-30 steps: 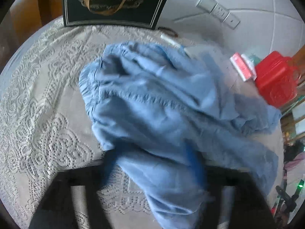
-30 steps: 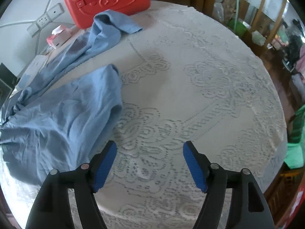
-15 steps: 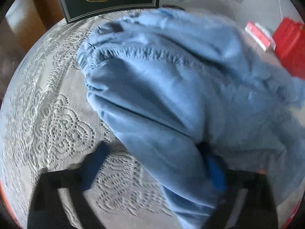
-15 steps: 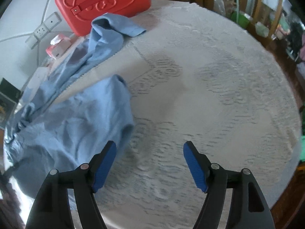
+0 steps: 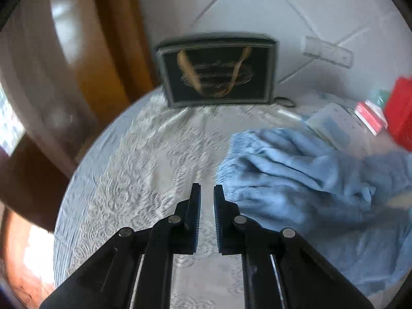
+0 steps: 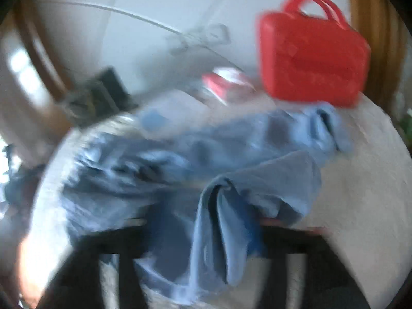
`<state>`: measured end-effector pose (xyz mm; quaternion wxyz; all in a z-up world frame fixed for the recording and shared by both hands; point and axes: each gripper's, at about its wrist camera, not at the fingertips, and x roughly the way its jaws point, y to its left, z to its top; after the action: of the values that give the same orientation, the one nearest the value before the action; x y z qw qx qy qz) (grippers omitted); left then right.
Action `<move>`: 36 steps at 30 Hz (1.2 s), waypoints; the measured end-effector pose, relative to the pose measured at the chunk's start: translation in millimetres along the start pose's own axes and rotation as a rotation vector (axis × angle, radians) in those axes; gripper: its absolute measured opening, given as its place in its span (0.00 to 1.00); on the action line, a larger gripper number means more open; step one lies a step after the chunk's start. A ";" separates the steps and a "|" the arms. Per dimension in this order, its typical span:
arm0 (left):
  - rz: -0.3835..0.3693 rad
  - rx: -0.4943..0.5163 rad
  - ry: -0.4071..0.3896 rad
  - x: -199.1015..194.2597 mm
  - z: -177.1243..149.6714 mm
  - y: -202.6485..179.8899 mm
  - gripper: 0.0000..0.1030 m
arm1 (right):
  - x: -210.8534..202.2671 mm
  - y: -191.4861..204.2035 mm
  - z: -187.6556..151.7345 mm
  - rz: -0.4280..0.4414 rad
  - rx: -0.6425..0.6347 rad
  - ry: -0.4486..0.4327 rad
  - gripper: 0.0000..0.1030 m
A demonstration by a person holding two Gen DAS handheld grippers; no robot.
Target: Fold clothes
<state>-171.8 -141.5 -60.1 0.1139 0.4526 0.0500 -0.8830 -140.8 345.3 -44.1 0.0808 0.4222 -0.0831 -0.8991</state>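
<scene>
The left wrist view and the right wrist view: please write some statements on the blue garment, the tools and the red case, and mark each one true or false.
1. The left tool holds the garment. False: its fingers stand nearly closed with nothing between them; the garment lies to its right.
2. The garment lies crumpled on a lace cloth. True.
3. The red case lies flat under the garment. False: it stands upright behind it, handles up.
4. A dark box stands at the far edge of the table. True.
5. Blue fabric drapes over the right tool. True; blur hides whether it grips.
</scene>
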 end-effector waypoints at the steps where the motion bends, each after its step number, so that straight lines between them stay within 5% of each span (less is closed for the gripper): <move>1: -0.030 -0.023 0.034 4.9 1.1 7.0 0.10 | -4.0 1.7 1.1 -0.022 -0.003 -0.016 0.83; 5: -0.166 -0.055 0.127 21.6 -21.4 10.3 0.10 | -6.4 -31.5 -11.7 -0.109 0.122 0.022 0.83; 10: -0.232 -0.069 0.210 35.9 -50.7 -9.7 0.10 | 18.2 -91.4 -52.0 -0.156 0.347 0.158 0.83; 11: -0.245 -0.071 0.226 38.6 -56.5 -13.7 0.16 | 22.9 -93.7 -56.7 -0.151 0.358 0.173 0.83; 14: -0.284 -0.079 0.275 46.8 -73.9 -25.7 0.56 | 43.0 -86.2 -68.5 -0.130 0.338 0.237 0.83; 18: -0.323 -0.079 0.329 54.9 -94.5 -40.6 0.63 | 76.2 -67.0 -83.2 -0.111 0.264 0.331 0.82; 19: -0.310 -0.063 0.330 53.5 -98.2 -44.3 0.63 | 84.3 -62.5 -86.0 -0.118 0.238 0.351 0.65; 22: -0.282 -0.045 0.318 47.6 -103.0 -45.1 0.63 | 87.2 -48.4 -83.6 -0.216 0.117 0.351 0.08; 26: -0.255 -0.052 0.271 31.0 -103.7 -35.1 0.63 | 38.7 -55.6 -68.9 -0.448 -0.001 0.231 0.06; 30: -0.237 -0.075 0.220 16.0 -98.4 -22.4 0.64 | -30.1 -104.9 -71.5 -0.719 -0.012 0.132 0.06; 32: -0.229 -0.088 0.199 11.1 -93.8 -17.1 0.74 | -56.8 -145.9 -84.0 -0.880 0.003 0.137 0.06; 35: -0.211 -0.111 0.153 15.3 -85.9 -16.0 1.00 | -70.7 -198.4 -105.8 -0.930 0.090 0.203 0.08; 36: -0.213 -0.122 0.150 19.7 -84.2 -16.9 1.00 | -73.0 -215.0 -114.2 -0.939 0.118 0.232 0.12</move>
<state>-120.7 -112.0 -125.7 0.0430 0.5018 0.1599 -0.8490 -22.6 561.0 -108.4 -0.3488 0.5155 0.0750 -0.7791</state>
